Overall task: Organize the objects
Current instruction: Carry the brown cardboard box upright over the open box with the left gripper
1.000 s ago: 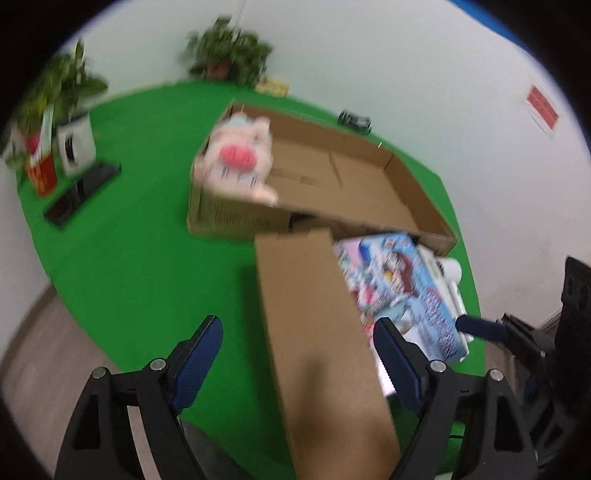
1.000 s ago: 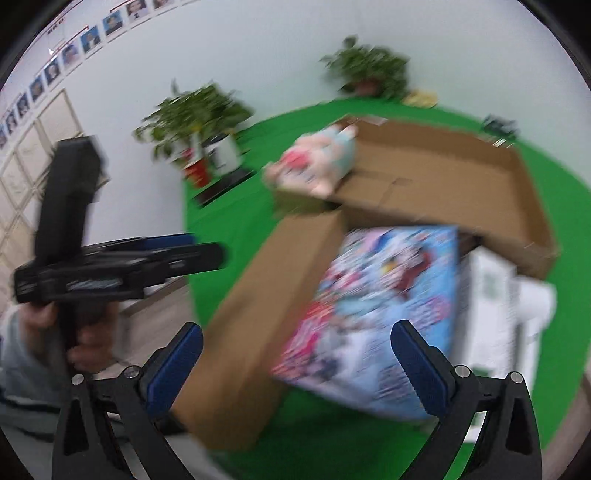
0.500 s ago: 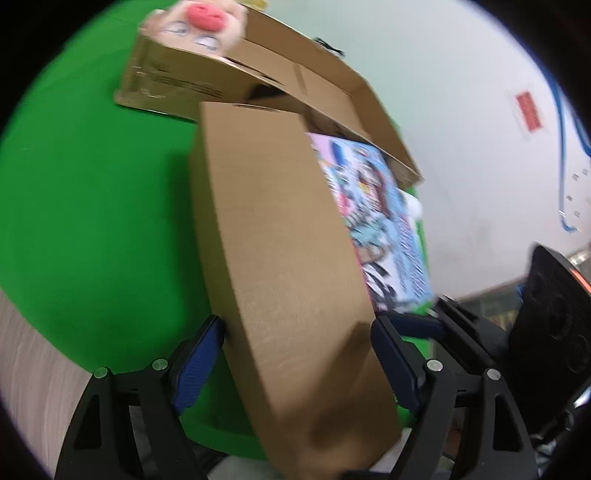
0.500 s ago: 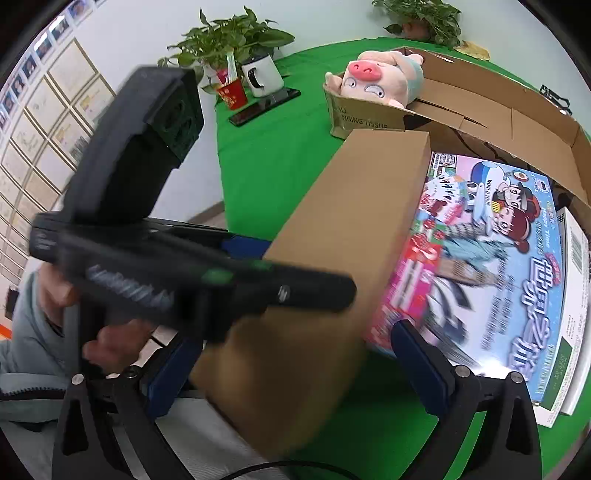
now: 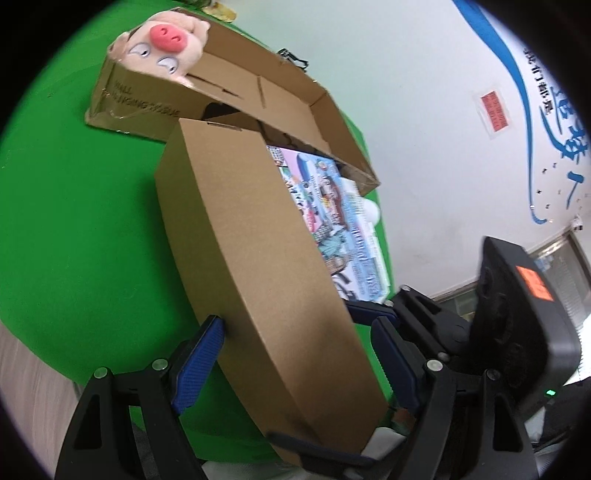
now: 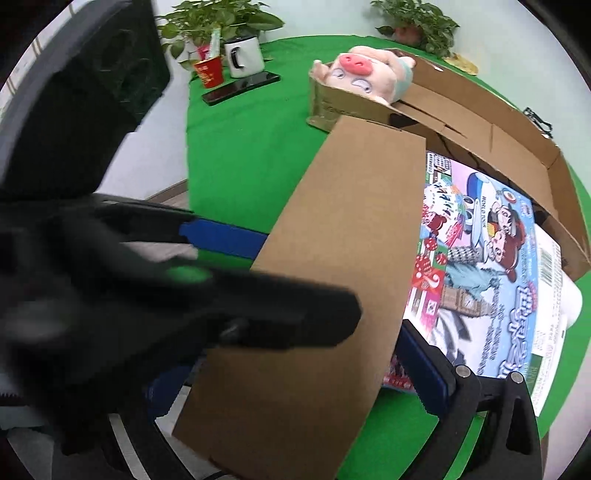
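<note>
A long brown cardboard box [image 5: 255, 236] [image 6: 332, 280] lies on the green table, its near end towards me. My left gripper [image 5: 297, 339] straddles that end with its jaws wide. Its left pad [image 5: 207, 347] touches the box's side, while the right pad stands just off it. My right gripper [image 6: 295, 373] straddles the same end. Its right pad [image 6: 421, 365] lies against the box, and the left gripper's dark body [image 6: 122, 280] hides most of the other finger. A colourful board game box [image 6: 484, 284] [image 5: 332, 221] lies beside the brown box.
An open cardboard carton [image 6: 491, 133] [image 5: 295, 96] sits behind, with a pink plush pig [image 6: 365, 74] [image 5: 166, 40] at its left end. Far left on the table stand potted plants [image 6: 218, 26], a red cup [image 6: 210, 72], a white mug [image 6: 243, 55] and a phone [image 6: 240, 86].
Both grippers have sunk and tipped down onto the near end of the brown box, which now fills the space between their fingers. The left gripper has come across the right wrist view.
</note>
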